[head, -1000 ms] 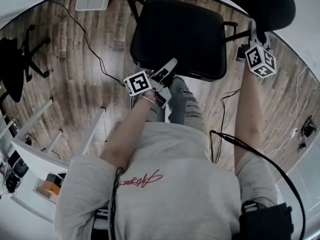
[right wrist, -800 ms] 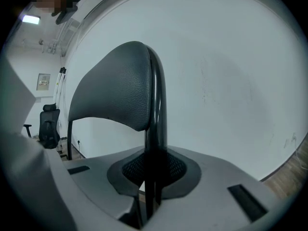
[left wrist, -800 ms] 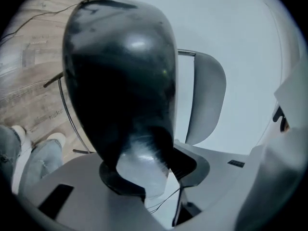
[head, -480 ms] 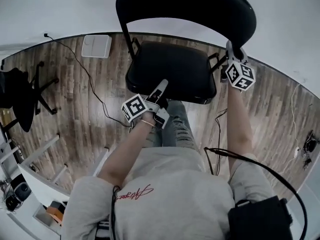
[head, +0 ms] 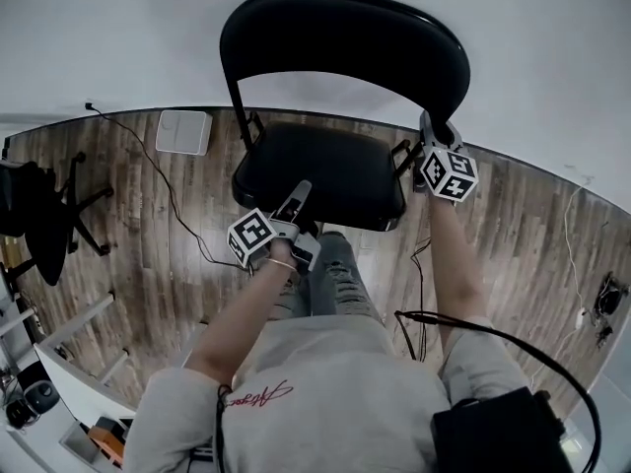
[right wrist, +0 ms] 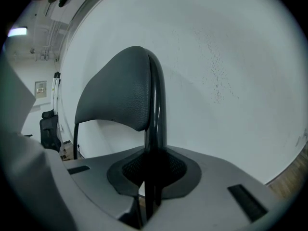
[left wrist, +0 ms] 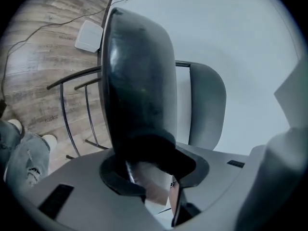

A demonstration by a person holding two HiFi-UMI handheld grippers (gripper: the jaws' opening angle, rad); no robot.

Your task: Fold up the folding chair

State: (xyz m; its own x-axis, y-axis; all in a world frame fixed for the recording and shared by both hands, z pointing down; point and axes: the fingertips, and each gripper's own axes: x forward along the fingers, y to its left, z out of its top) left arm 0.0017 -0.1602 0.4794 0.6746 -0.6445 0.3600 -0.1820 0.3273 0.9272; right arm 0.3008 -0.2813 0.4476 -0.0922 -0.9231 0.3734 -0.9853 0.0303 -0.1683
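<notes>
The chair's seat point(head: 335, 166) looks like smooth black leather, a bit shiny. Its frame point(right wrist: 156, 105) is glossy black metal. The back point(right wrist: 115, 90) looks grainy. The floor point(head: 148, 264) is wood.

Chair point(head: 325, 166) showing black all over: seat, backrest, glossy tubes. Floor point(head: 148, 244) showing brown wood grain in planks. Wall point(head: 532, 57) showing plain white. Left gripper point(head: 299, 191) and right gripper point(head: 431, 128) showing pale grey, cubes wearing black-and-white square markers. Sweatshirt point(head: 335, 382) showing light grey with red script. Jeans point(head: 330, 284) showing faded grey-blue. Flat box point(head: 183, 132) on floor showing white.
</notes>
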